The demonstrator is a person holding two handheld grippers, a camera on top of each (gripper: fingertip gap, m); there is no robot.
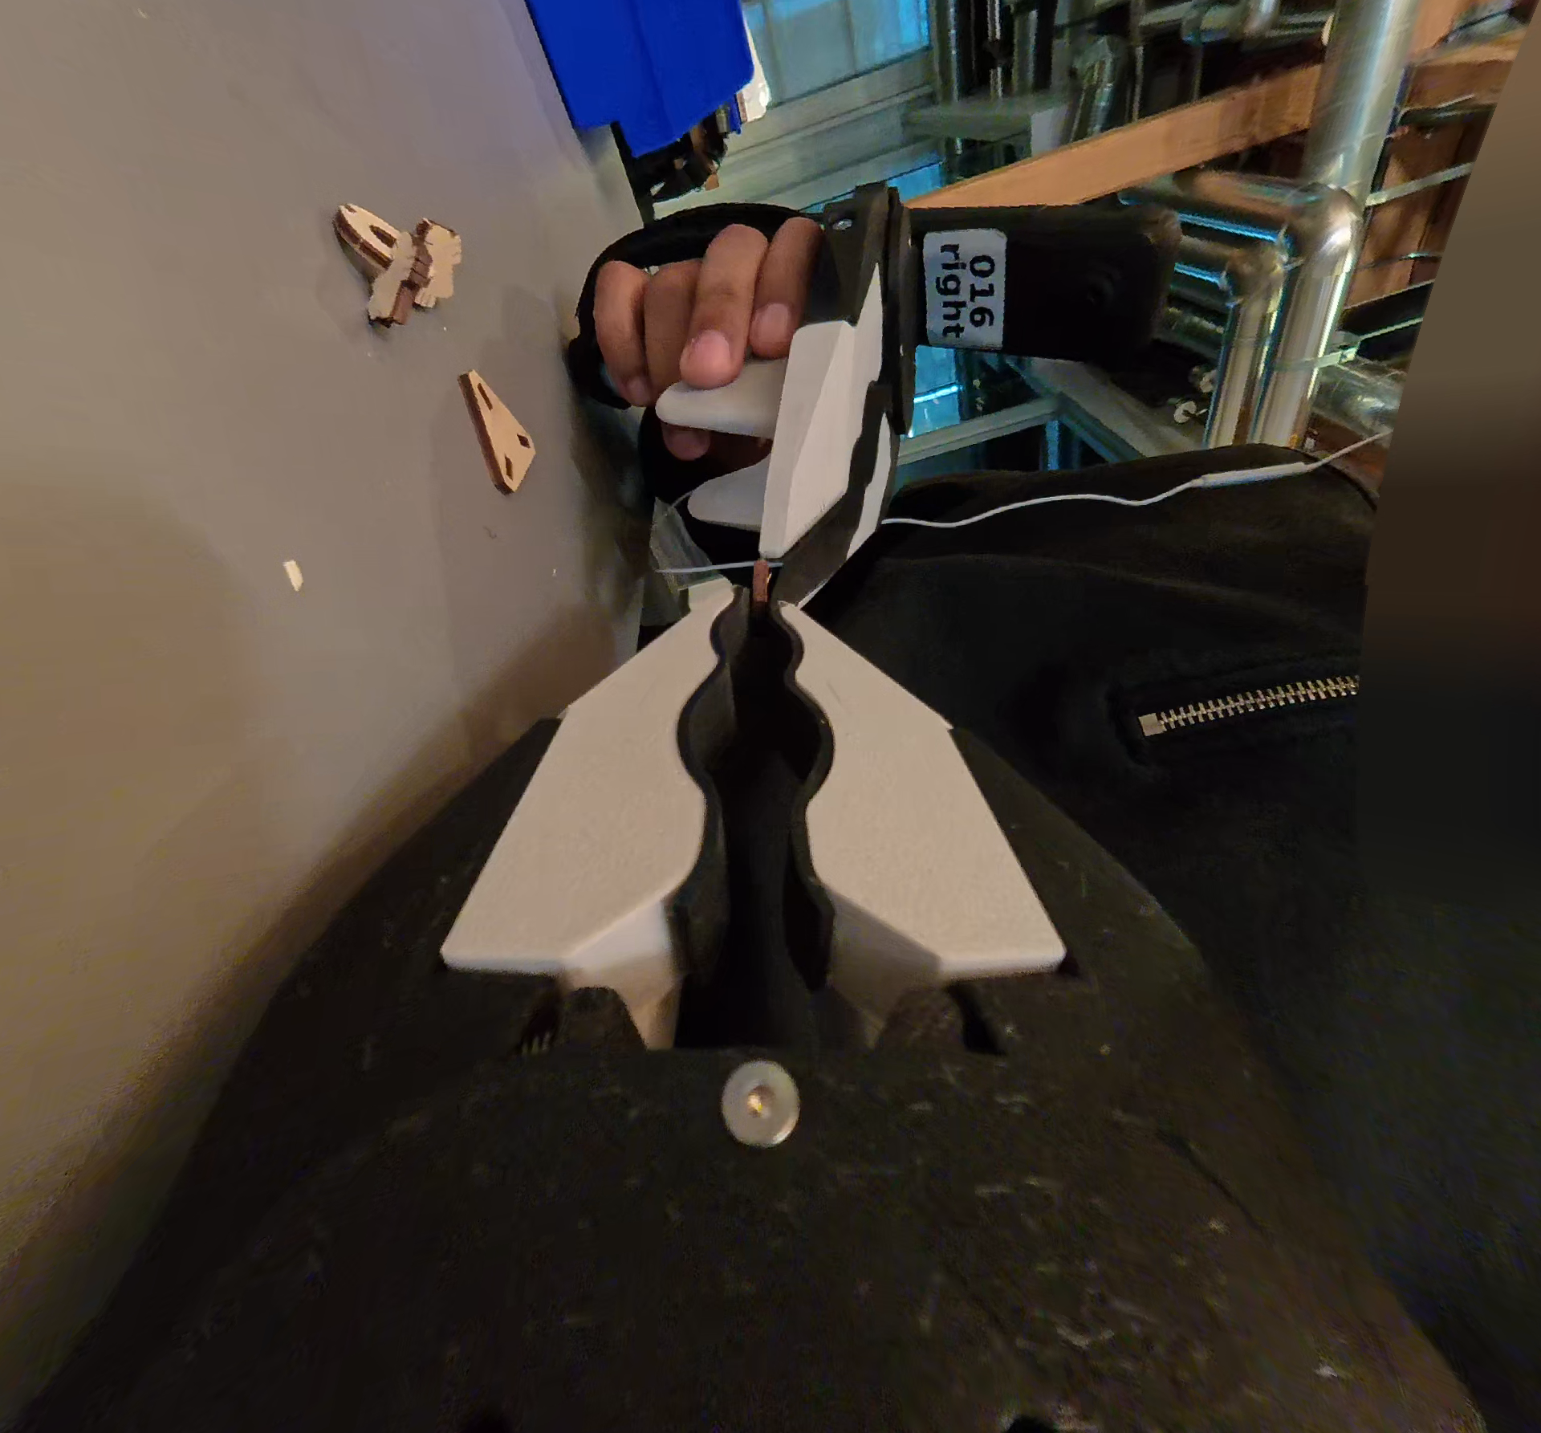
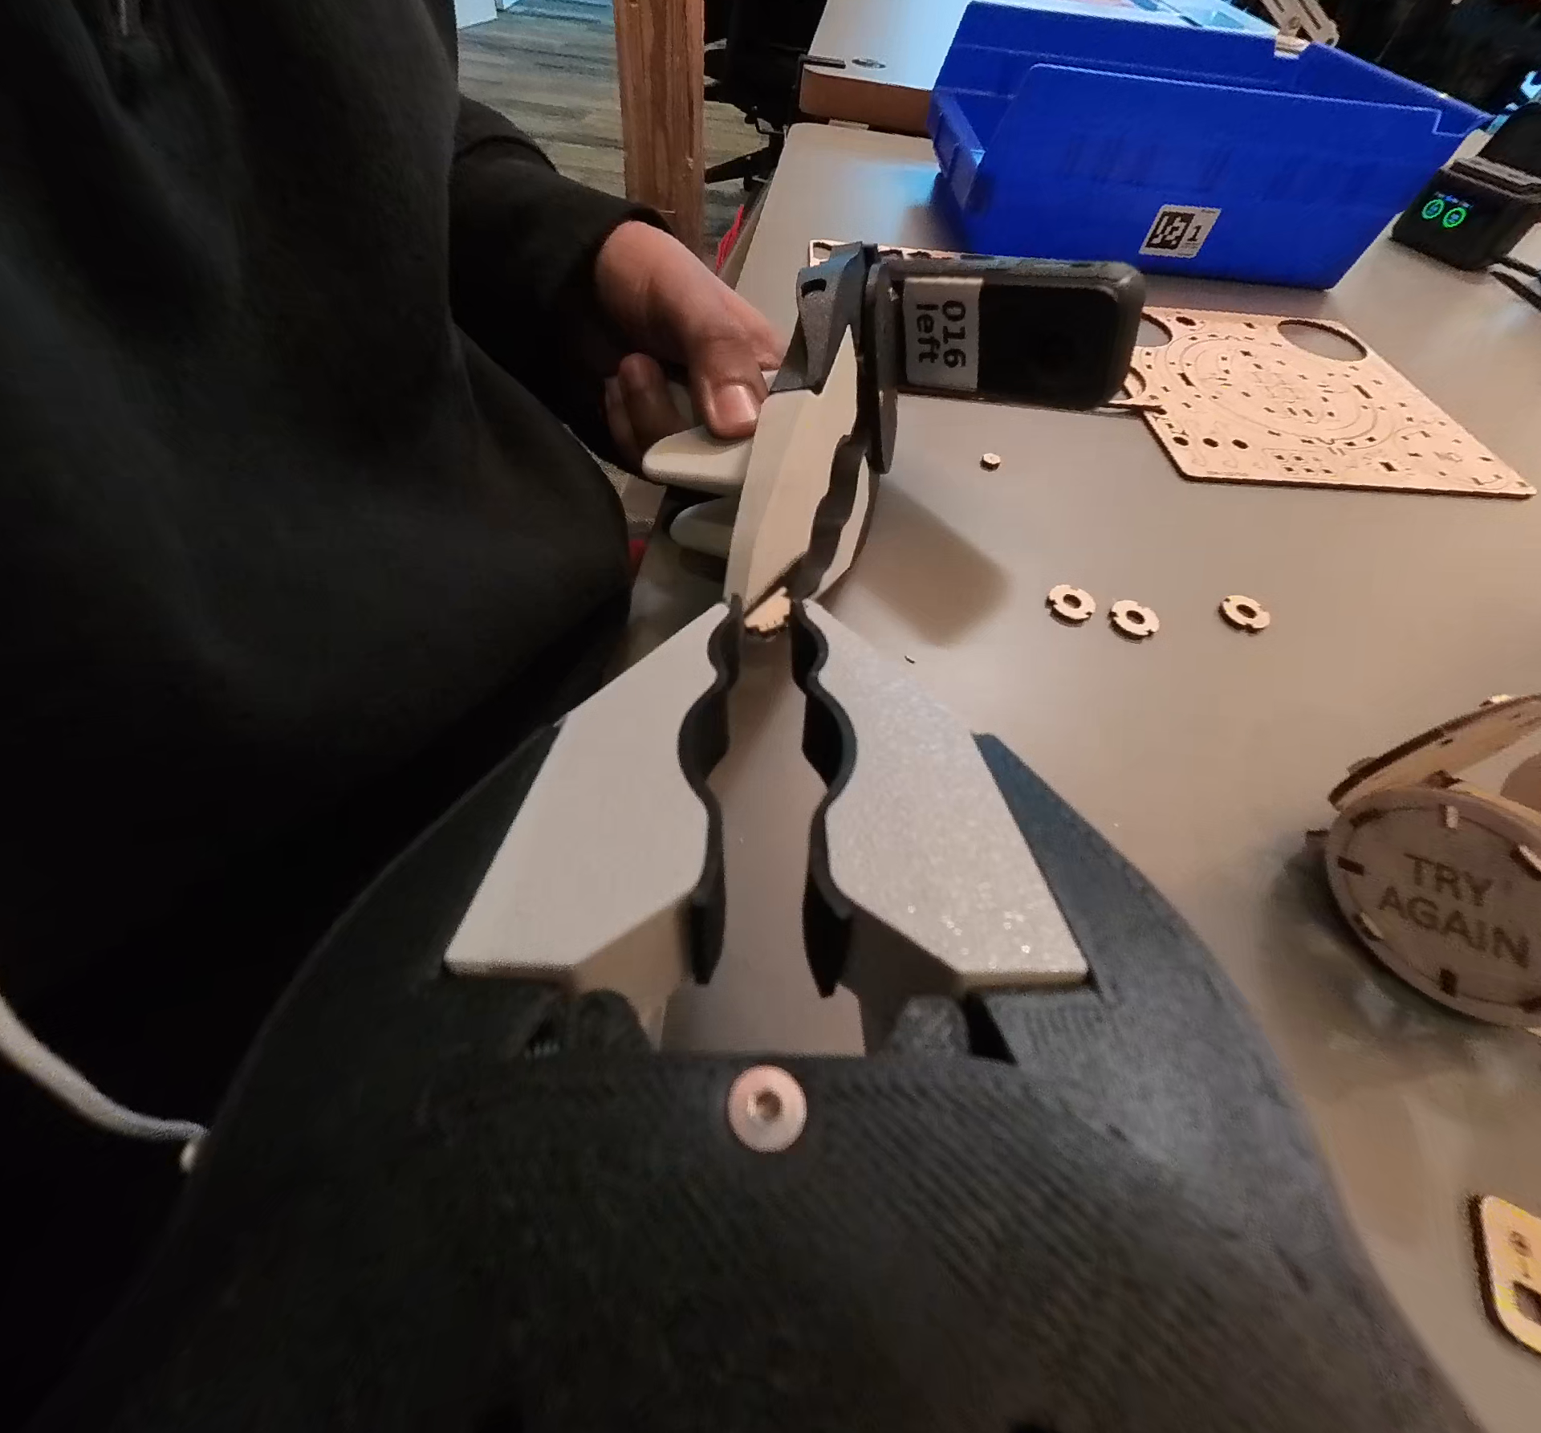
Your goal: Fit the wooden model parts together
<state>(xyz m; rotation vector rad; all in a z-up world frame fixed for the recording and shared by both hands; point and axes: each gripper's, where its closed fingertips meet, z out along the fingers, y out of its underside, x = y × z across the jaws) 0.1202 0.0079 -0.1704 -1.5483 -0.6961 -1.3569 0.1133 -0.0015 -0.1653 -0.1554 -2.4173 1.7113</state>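
Observation:
A small pale wooden toothed disc (image 2: 765, 619) sits between the two grippers above the grey table (image 2: 1126, 742). My left gripper (image 1: 760, 602) is shut on it; in the left wrist view the disc (image 1: 760, 584) shows edge-on as a thin brown strip at my fingertips. My right gripper (image 2: 763, 630) has closed on the same disc from the opposite side, and both dark pads touch its rim. The left gripper (image 2: 771, 596) reaches down to the disc in the right wrist view. The right gripper (image 1: 780, 563) meets it tip to tip in the left wrist view.
Three wooden ring discs (image 2: 1133, 618) lie on the table to the right. A laser-cut wooden sheet (image 2: 1301, 409), a blue bin (image 2: 1167, 142) and a round wooden assembly (image 2: 1443, 884) stand farther off. Loose wooden pieces (image 1: 400, 263) lie on the table. The person's black jacket (image 1: 1084, 684) is close. The grippers are tip to tip, or close to it. From either gripper's tips it is about 15 centimeters to the round wooden assembly (image 2: 1443, 884).

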